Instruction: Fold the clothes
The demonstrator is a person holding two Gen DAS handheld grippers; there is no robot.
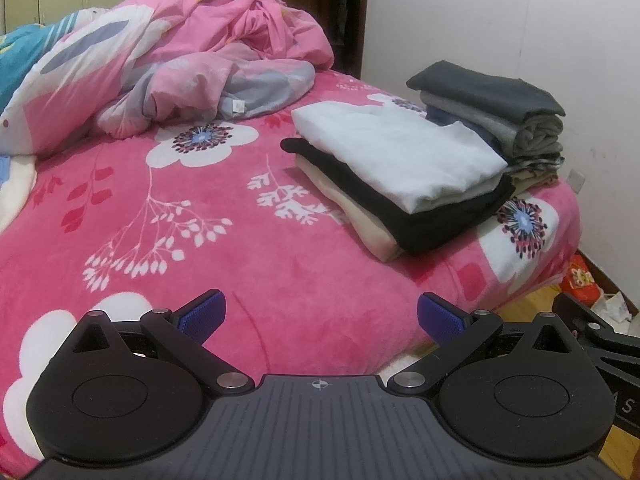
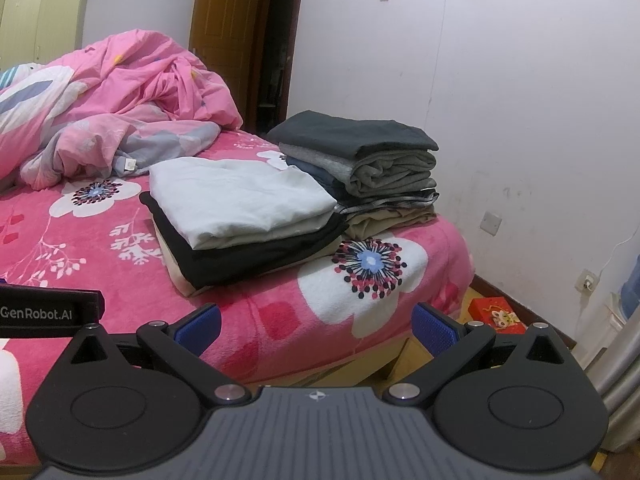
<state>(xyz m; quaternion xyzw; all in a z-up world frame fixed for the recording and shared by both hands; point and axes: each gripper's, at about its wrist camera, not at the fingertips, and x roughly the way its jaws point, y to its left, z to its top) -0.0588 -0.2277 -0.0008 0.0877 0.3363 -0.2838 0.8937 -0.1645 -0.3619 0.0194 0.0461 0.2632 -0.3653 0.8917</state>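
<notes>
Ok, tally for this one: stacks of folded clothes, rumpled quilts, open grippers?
Stacks of folded clothes: 2, front stack and back stack
Rumpled quilts: 1, pink quilt
Open grippers: 2, left gripper and right gripper
Total: 5

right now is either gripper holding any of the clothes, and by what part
Nothing is held. The left gripper and the right gripper are both open and empty, short of the folded stacks on the bed.
</notes>
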